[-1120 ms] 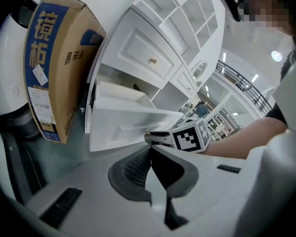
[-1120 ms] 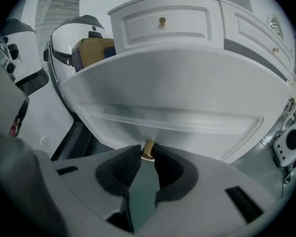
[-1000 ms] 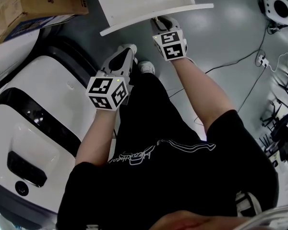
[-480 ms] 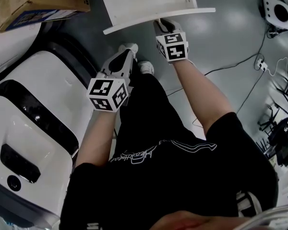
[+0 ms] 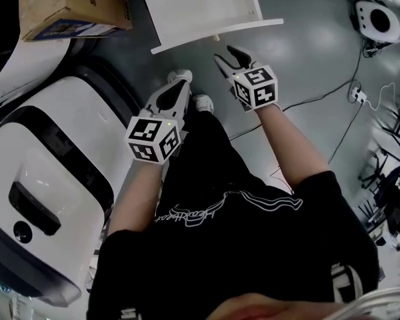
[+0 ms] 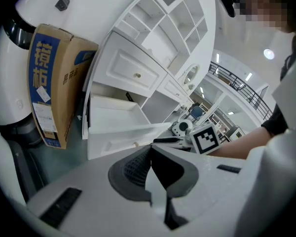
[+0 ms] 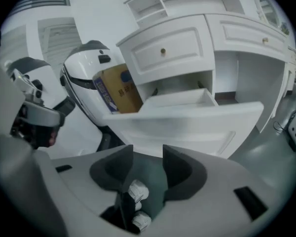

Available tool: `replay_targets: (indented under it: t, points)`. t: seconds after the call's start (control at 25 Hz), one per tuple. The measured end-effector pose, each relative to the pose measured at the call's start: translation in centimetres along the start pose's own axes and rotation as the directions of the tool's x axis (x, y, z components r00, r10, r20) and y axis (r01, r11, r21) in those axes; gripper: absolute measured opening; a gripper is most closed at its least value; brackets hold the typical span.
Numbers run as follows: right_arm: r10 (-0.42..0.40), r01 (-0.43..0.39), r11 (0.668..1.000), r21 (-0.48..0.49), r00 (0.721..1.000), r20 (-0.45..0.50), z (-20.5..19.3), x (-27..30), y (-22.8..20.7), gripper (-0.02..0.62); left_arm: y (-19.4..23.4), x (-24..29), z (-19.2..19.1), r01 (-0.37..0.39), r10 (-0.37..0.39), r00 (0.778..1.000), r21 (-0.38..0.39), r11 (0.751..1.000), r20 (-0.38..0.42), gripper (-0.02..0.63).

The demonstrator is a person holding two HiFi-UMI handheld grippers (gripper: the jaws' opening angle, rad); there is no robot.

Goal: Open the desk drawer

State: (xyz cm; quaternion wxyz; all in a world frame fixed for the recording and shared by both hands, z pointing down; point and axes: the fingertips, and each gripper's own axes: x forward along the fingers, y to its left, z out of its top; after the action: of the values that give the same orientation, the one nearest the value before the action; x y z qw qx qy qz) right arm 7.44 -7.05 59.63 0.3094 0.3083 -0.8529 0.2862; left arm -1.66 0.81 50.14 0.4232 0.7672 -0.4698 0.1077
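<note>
Grey floor [image 5: 307, 45] lies under a white desk [image 7: 187, 43]. Its lower drawer [image 5: 217, 35] stands pulled out toward the person, the front panel well clear of the desk face. In the right gripper view the drawer [image 7: 187, 117] hangs out below a closed upper drawer with a small knob [image 7: 163, 51].

Just near of the drawer front is the right gripper [image 5: 225, 53], close to the panel but not touching it. Its jaws have just been opening and now stand apart with nothing between them; the right gripper view [image 7: 148, 152] shows a clear gap, with the drawer front beyond it. The marker cube [image 5: 257, 87] sits behind them on the forearm side.

Left of it and nearer the person, the left gripper [image 5: 180, 82] points down toward the floor, well apart from the drawer. Its jaws are together in its own view [image 6: 149, 149], the pads meeting at the tip on nothing. That view also shows the drawer [image 6: 123, 127] and its knob [image 6: 134, 143] ahead.

A cardboard box [image 5: 73, 5] stands on the floor left of the desk, beside a large white machine [image 5: 47, 179] with a black band. Below the grippers are the person's shoes [image 5: 201, 99] and black shirt [image 5: 253, 245]. To the right a cable [image 5: 320, 99] crosses the floor, and a round white device [image 5: 377, 19] sits far right.
</note>
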Motion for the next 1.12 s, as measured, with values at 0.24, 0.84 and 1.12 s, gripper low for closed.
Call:
replay_targets:
  t: [0.24,0.84,1.12]
  points:
    - [0.188,-0.187,0.982,-0.022,0.972,0.141,7.9,-12.0,7.2,0.095,-6.1,-4.5,6.0,0.068,-0.071,0.996,0.046,0.997,0.056,0.005]
    - [0.412,-0.356,0.911,-0.208,0.809,0.420,22.8,-34.0,15.7,0.006,-23.5,-15.4,19.2,0.203,-0.289,0.924,0.321,0.925,0.249,0.005]
    - [0.446,-0.319,0.891,-0.322,0.741,0.502,26.4,-40.4,19.2,0.006,-27.4,-20.6,22.2,0.186,-0.328,0.884,0.393,0.900,0.332,0.005]
